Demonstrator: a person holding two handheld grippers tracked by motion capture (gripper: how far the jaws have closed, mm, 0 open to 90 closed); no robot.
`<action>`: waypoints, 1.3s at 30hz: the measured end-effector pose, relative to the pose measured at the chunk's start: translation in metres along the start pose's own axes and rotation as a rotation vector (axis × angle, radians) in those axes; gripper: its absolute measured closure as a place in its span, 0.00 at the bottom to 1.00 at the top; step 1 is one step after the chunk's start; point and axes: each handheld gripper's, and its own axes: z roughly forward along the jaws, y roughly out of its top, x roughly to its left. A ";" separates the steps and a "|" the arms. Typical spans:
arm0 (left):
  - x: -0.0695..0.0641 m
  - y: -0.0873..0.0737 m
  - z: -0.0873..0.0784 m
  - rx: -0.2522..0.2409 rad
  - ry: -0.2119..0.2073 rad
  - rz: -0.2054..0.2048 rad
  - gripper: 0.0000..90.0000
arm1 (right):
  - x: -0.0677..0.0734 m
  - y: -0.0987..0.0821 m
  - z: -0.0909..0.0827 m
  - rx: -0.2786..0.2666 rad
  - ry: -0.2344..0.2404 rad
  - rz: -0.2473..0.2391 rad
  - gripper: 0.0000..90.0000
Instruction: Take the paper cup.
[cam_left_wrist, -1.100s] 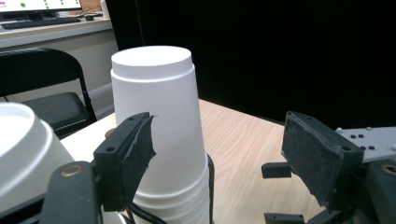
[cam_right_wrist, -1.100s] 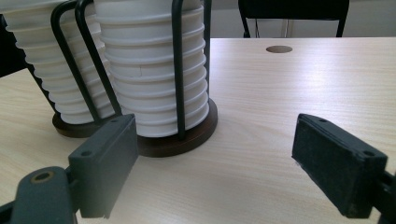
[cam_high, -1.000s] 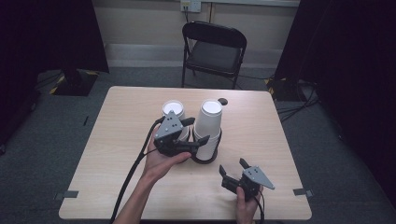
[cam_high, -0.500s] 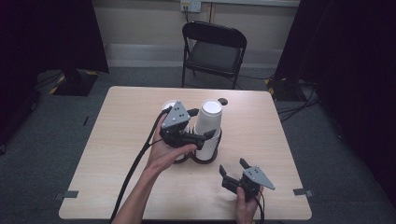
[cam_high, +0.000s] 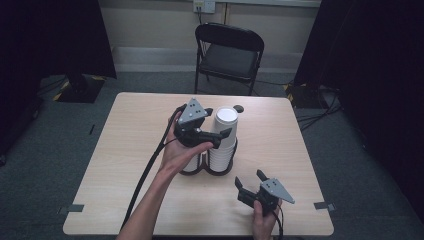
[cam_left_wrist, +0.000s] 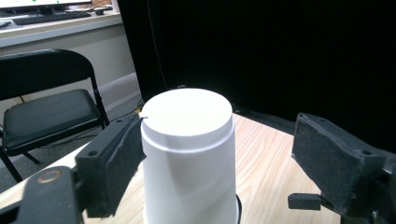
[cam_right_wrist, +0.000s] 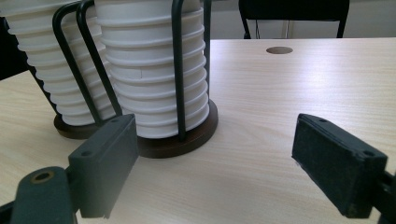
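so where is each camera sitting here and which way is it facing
High view: fixed above the person's side of the table, looking forward and down; both forearms enter from the bottom, with left gripper and right gripper.
Left gripper view: rides the left gripper, looking between its open jaws at the top of the cup stack, with the chair behind.
Right gripper view: sits low near the tabletop, looking between its open jaws at the black rack.
Shared: all three views show the cup stack.
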 end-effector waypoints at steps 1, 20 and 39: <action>0.000 0.002 0.001 0.006 0.007 0.004 0.20 | 0.000 0.000 0.000 0.000 0.000 0.000 0.15; 0.004 0.011 0.030 0.100 0.033 0.025 0.17 | 0.000 0.000 0.000 0.000 0.004 0.002 0.15; 0.010 0.001 0.053 0.184 0.062 0.019 0.18 | 0.000 0.000 0.000 -0.002 0.007 0.000 0.15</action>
